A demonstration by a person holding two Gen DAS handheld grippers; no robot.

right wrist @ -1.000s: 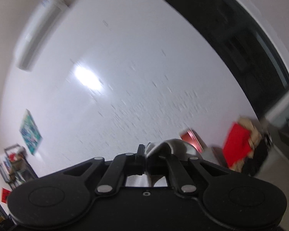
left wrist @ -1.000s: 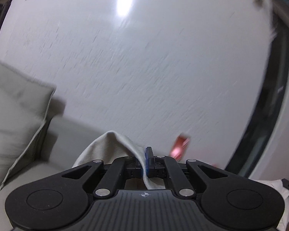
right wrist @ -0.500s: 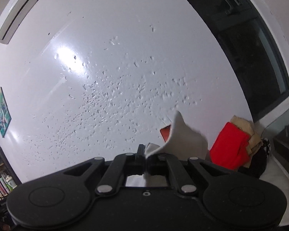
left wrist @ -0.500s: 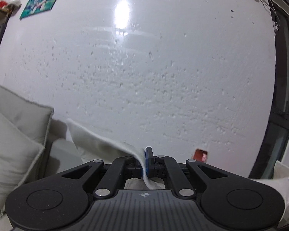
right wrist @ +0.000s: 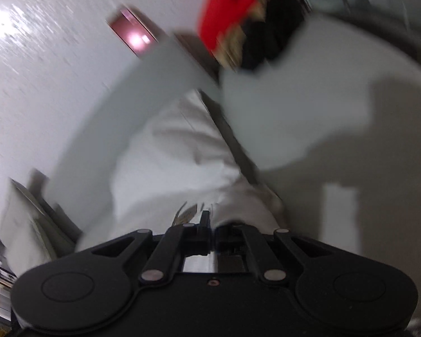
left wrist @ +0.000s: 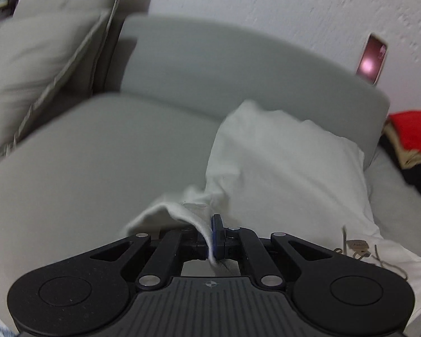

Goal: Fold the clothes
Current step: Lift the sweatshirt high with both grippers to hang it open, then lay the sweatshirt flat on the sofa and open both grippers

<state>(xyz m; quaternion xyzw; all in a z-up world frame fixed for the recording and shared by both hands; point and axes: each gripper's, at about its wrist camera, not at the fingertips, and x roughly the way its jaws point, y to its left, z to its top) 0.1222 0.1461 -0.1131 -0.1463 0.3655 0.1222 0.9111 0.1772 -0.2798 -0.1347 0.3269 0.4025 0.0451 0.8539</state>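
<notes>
Pinching white garment point(left wrist: 280, 163): both hand-held grippers.

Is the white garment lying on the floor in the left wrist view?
No, the white garment lies spread on the grey sofa, its edge clamped in the left gripper.

Right gripper point(right wrist: 212, 229) clamped on white garment point(right wrist: 179, 151), which lies spread over grey sofa point(right wrist: 308, 106). Red, tan and dark clothing pile point(right wrist: 238, 19) beyond. Frame motion-blurred.
</notes>
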